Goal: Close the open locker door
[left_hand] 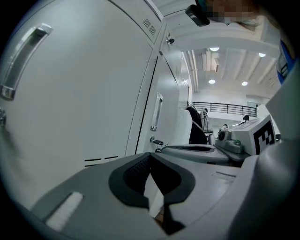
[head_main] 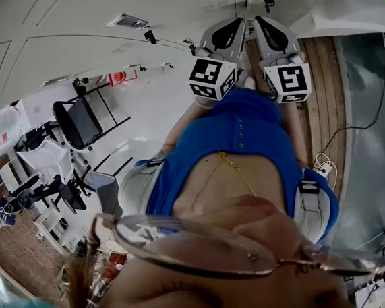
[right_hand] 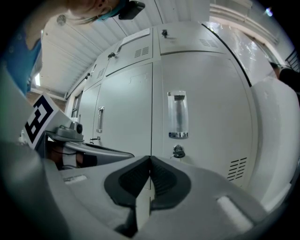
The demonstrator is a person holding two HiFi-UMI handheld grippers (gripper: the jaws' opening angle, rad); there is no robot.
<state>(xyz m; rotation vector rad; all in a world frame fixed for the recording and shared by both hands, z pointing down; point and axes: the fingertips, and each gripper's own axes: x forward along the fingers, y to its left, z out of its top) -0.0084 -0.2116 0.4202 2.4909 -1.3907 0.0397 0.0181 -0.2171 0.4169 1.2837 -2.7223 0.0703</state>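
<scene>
Head view: the left hand-held gripper (head_main: 233, 26) and the right hand-held gripper (head_main: 264, 28) are held side by side, close together, out in front of the person's blue top (head_main: 238, 137). Both point toward the white lockers (head_main: 91, 11). A black chair (head_main: 80, 122) stands at the frame's left.

Left gripper view: the jaws are pressed together with nothing between them. A large white locker door (left_hand: 84, 93) with a bar handle (left_hand: 21, 58) fills the left side, very near and just beside the jaws. I cannot tell whether it is ajar. The right hand-held gripper lies just beside it on the right.

Right gripper view: the jaws are closed tight and empty. Straight ahead is a door panel (right_hand: 206, 93) with a metal handle (right_hand: 178, 115), a keyed lock (right_hand: 178, 151) below that and vent slots (right_hand: 236, 168) low on its right. The panel looks flush with its neighbours.
</scene>
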